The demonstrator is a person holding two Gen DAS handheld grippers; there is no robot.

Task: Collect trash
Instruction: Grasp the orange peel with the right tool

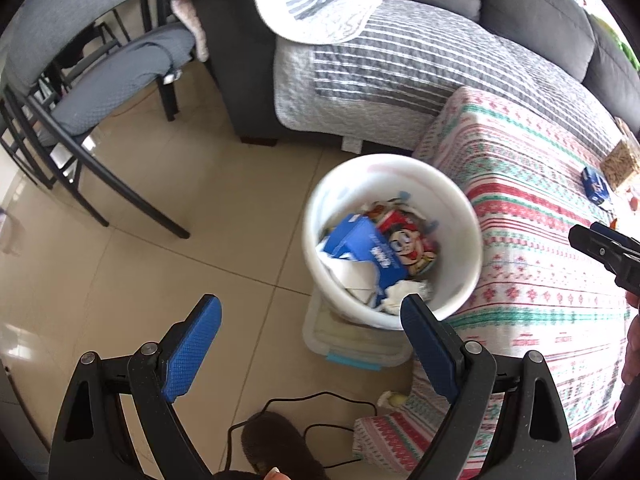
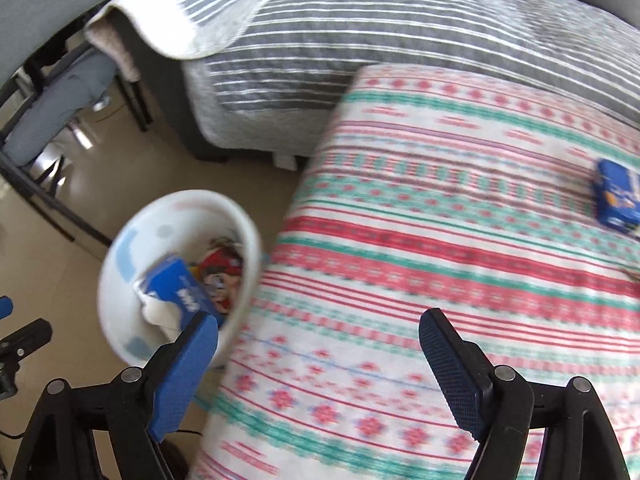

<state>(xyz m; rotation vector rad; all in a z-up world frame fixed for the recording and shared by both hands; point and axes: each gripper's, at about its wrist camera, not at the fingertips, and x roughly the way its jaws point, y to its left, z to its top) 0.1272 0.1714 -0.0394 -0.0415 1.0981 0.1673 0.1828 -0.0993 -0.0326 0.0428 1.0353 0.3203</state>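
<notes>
Reaching next for the blue packet [image 2: 618, 196] on the cloth, far from the bin [image 1: 394, 240], I'd swing my right gripper [image 2: 320, 364] over squarely (both grippers gape empty); left gripper [image 1: 312, 344] waits.

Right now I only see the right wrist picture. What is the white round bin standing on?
Observer: The white round plastic bin stands on a clear plastic box with a light blue latch on the floor.
Operator: Is anything near the small blue packet?
Observer: Yes, a brown woven-looking box sits just beyond it.
Operator: Is the left tool holding something?
Observer: No, it is open and empty, with the bin just ahead of it.
</notes>
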